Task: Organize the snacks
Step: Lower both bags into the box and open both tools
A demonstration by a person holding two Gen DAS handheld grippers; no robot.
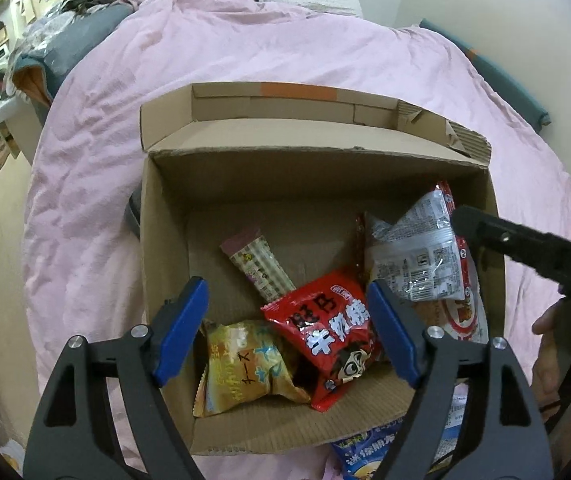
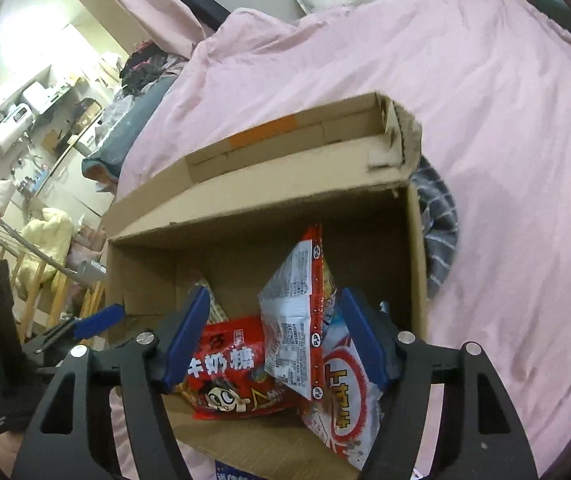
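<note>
An open brown cardboard box stands on a pink wrinkled bed cover, with its lid flap folded back on the far side. The snacks lie inside the box. A red shiny candy bag with a cartoon face rests near the middle of the floor of the box. To its left lies a yellow crinkled snack bag, which touches the red one. Behind them a long pale wrapped bar lies at an angle. On the right side a white and red foil snack packet leans against the box wall, tilted upward.

The left gripper hangs over the near part of the box; its blue pads are wide apart and hold nothing. The right gripper is also spread open above the box, with the white and red packet between its fingers but not pressed by them. A blue printed snack bag lies outside the box, just beside its near edge, on the cover.
</note>
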